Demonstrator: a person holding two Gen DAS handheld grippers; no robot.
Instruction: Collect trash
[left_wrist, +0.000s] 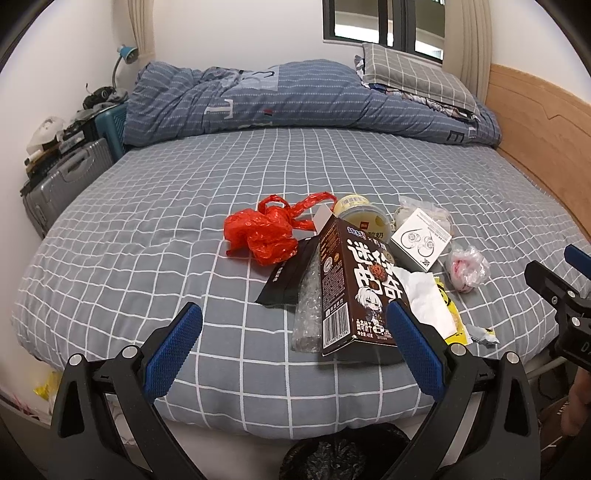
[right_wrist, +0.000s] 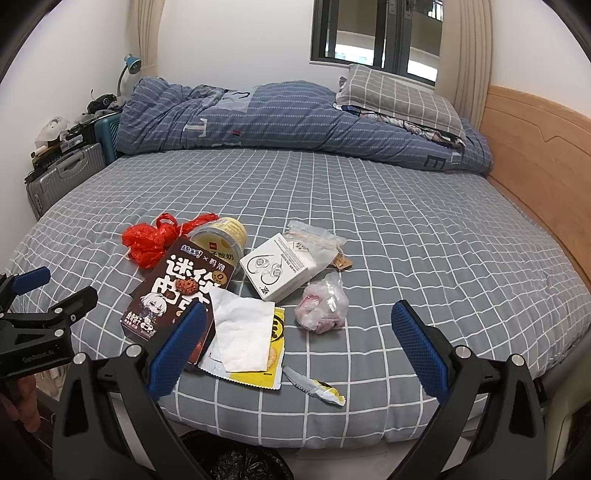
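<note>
Both the left gripper and right gripper hang wide open, empty, over the bed; the trash pile lies near its front edge; the tissue rests loosely on the brown box, so lifting either could likely spill the other.

Looking along wide-open left tongs at a bed with a grey grid-pattern sheet. Near the front edge, a heap of trash: crumpled red plastic bag, black sachet beside it, brown cookie box with a cartoon figure, white tissue against the box, white earphone box, yellow yogurt cup behind. Right tongs at the right edge. Black-lined bin below the mattress.
</note>
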